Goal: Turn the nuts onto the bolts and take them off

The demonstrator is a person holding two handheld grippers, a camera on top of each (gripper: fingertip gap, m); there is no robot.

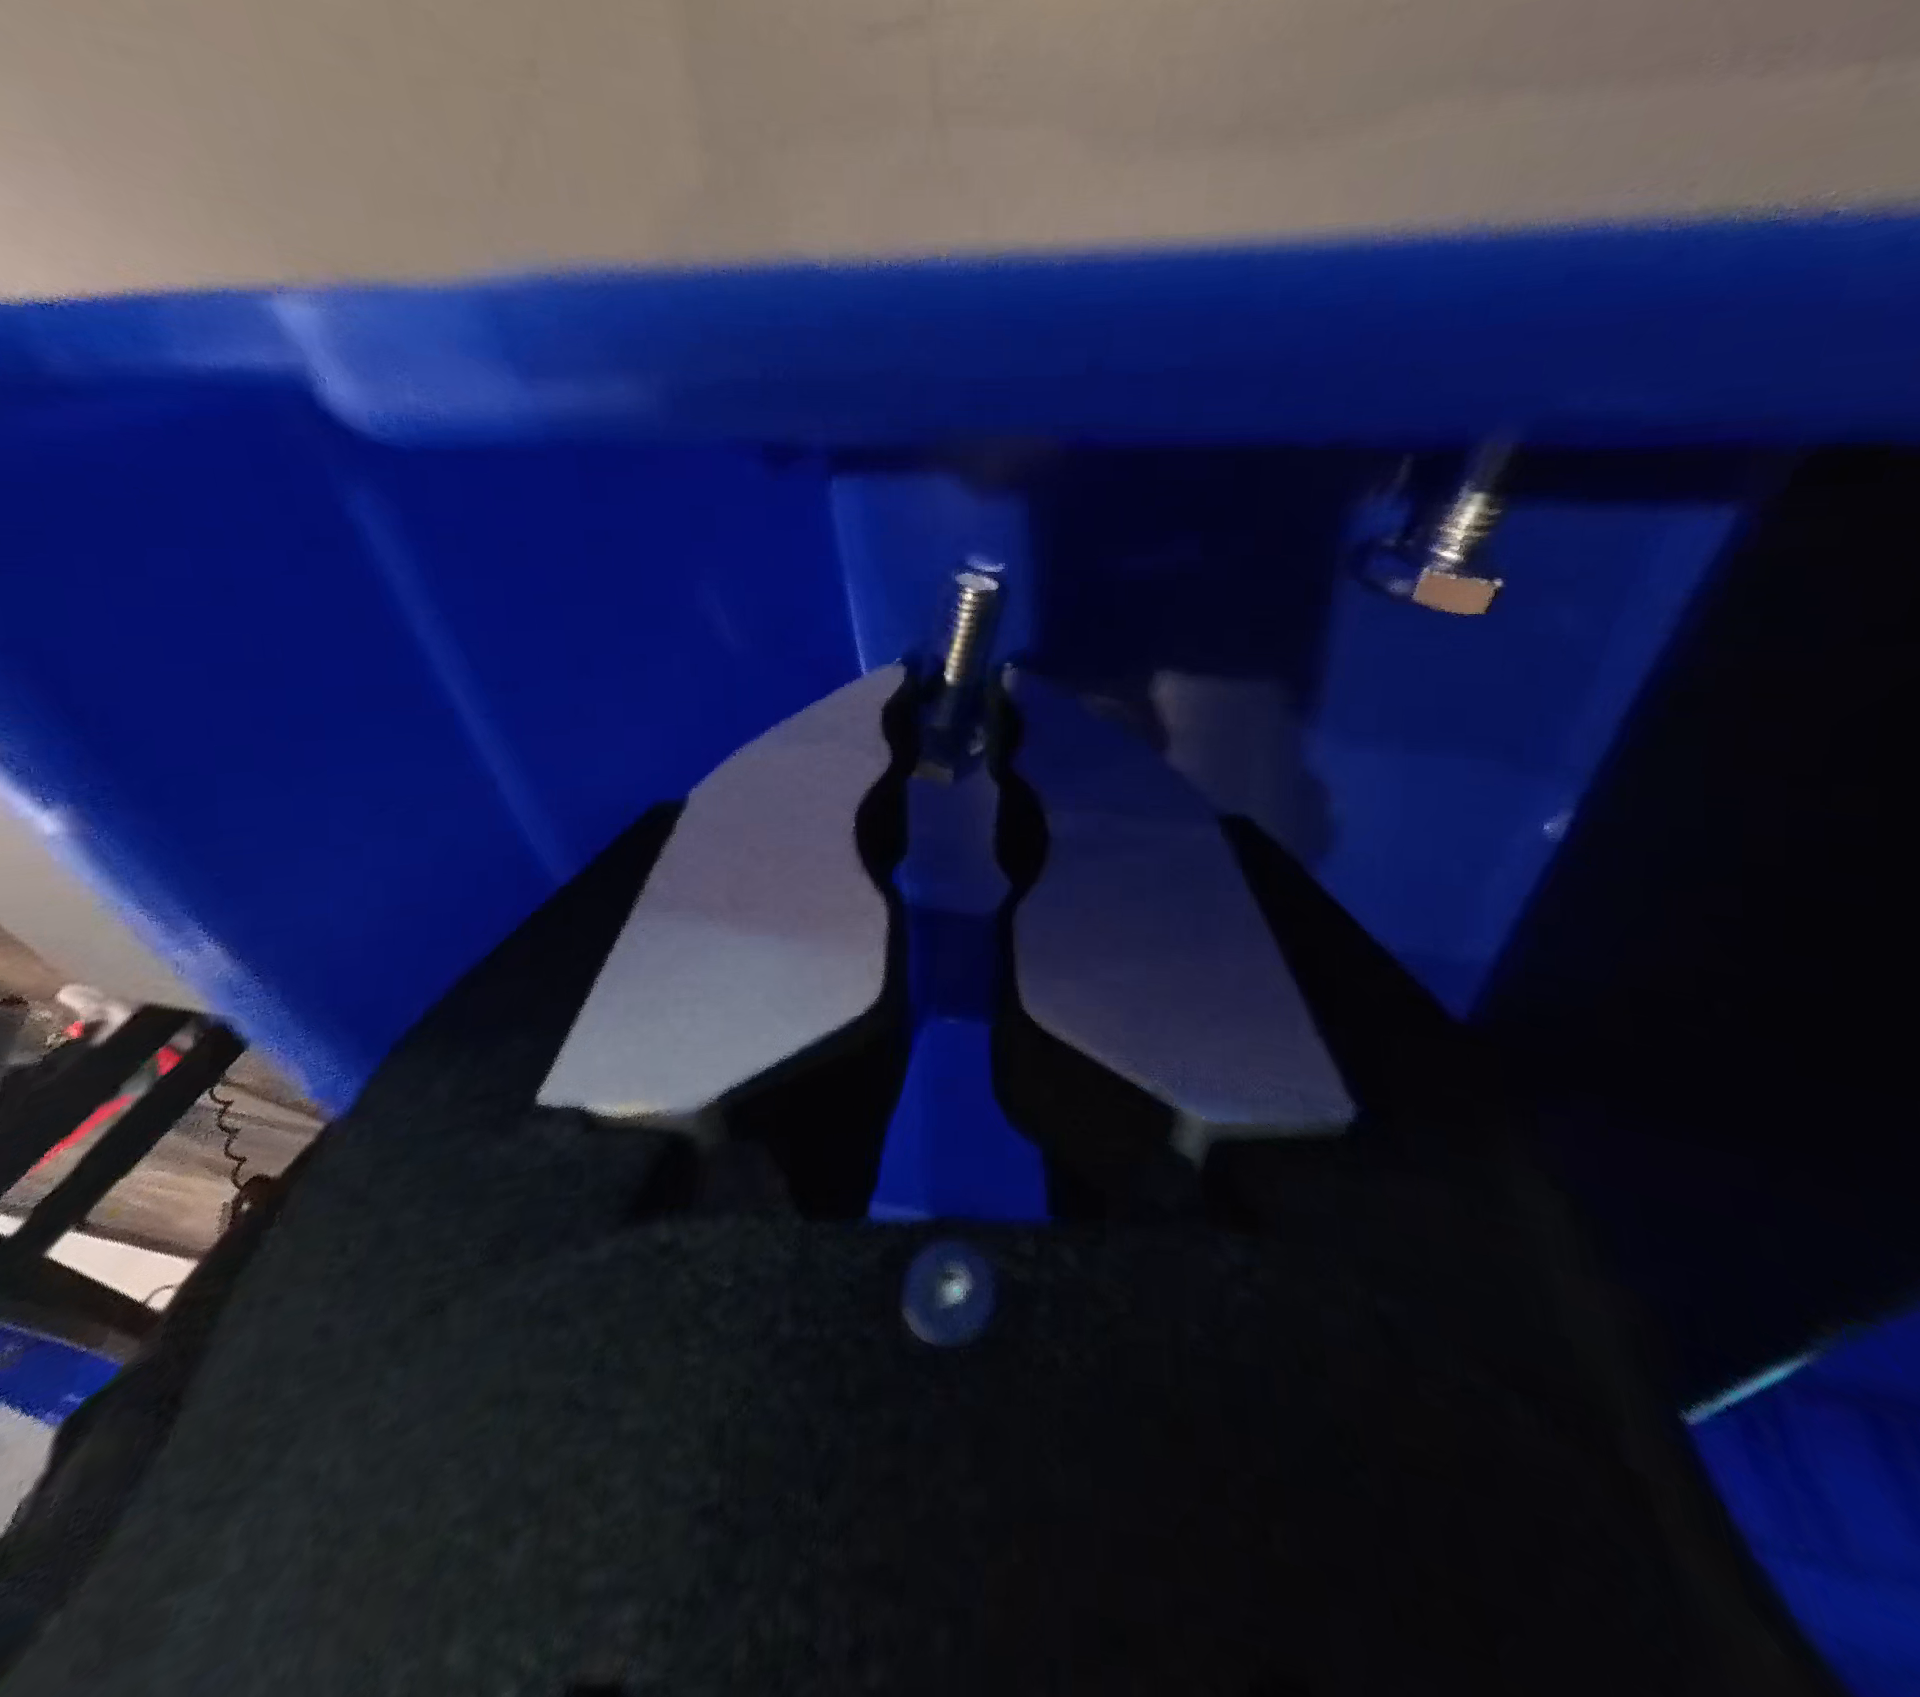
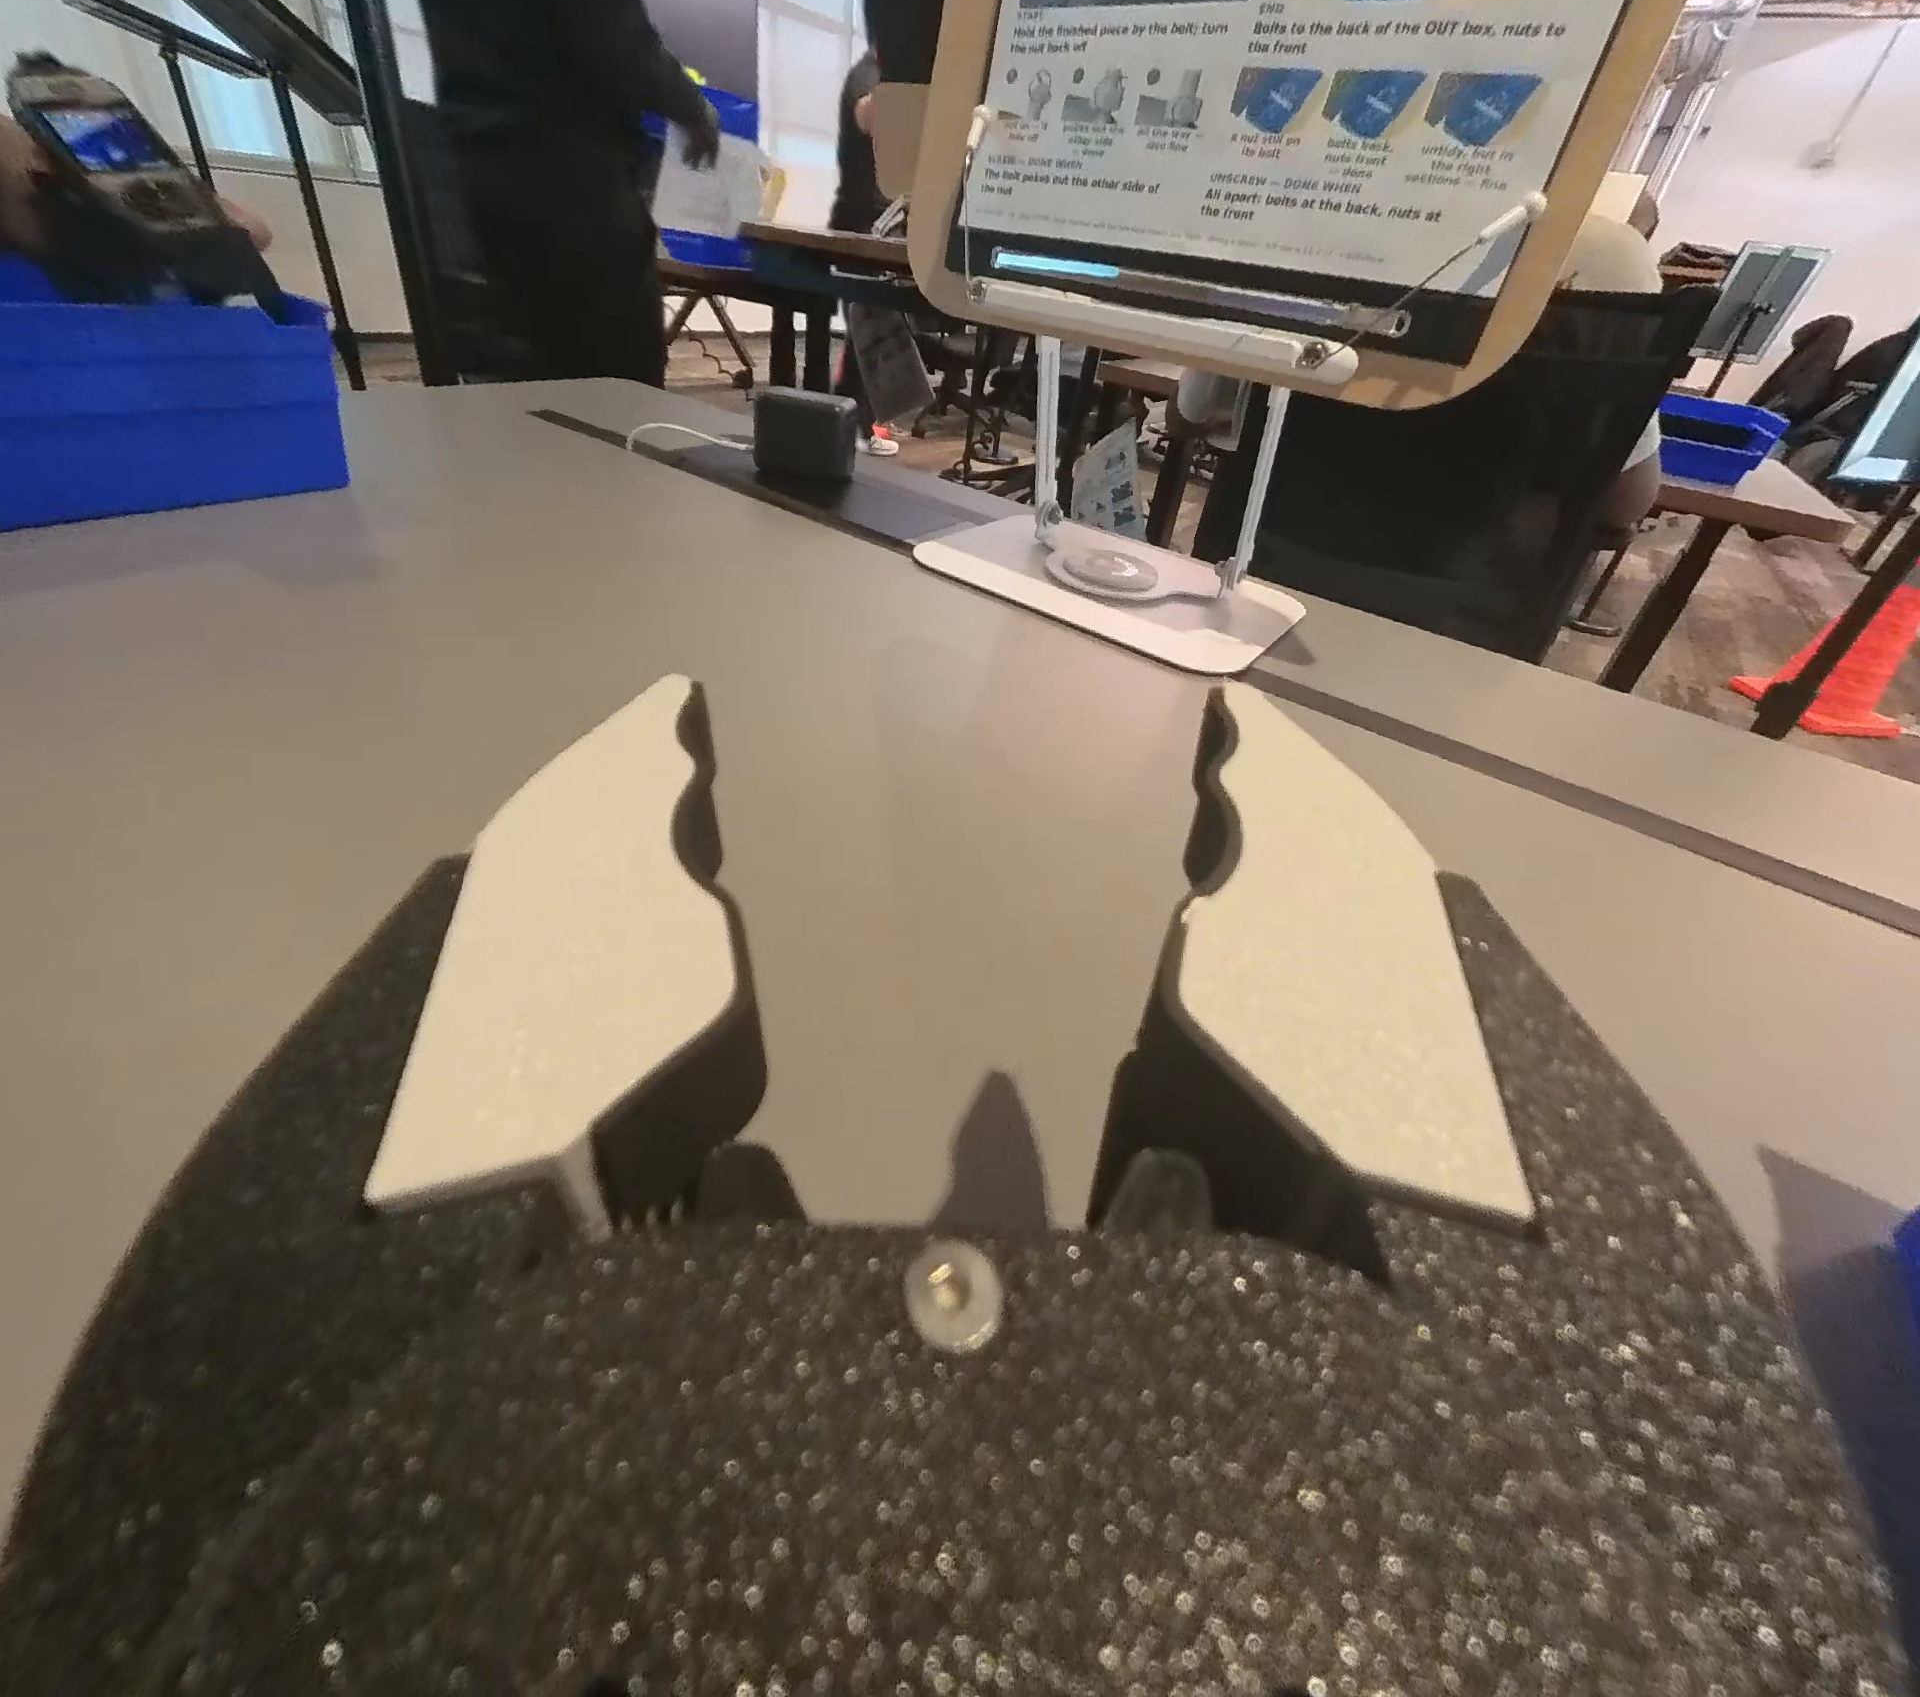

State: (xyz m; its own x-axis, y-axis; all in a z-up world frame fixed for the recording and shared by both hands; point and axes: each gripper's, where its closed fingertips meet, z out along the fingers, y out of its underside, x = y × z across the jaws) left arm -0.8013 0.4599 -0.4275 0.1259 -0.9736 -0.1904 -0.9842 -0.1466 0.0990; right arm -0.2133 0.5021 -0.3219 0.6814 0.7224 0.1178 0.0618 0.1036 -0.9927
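Grey table (image 2: 436, 608) fills the right wrist view, with a blue bin (image 2: 156, 400) at its far left and a tablet on a stand (image 2: 1340, 37) at the far edge. Right gripper (image 2: 951, 774) hovers over bare table, fingers spread wide, nothing between them. Left wrist view sits inside a blue bin (image 1: 416, 608). Left gripper (image 1: 951, 712) has its fingers closed around a bolt (image 1: 961, 660), pinched near the head, threaded end pointing up past the tips. Second bolt (image 1: 1455, 546) lies apart to the right against the bin wall. Picture is blurred; no nut can be made out.
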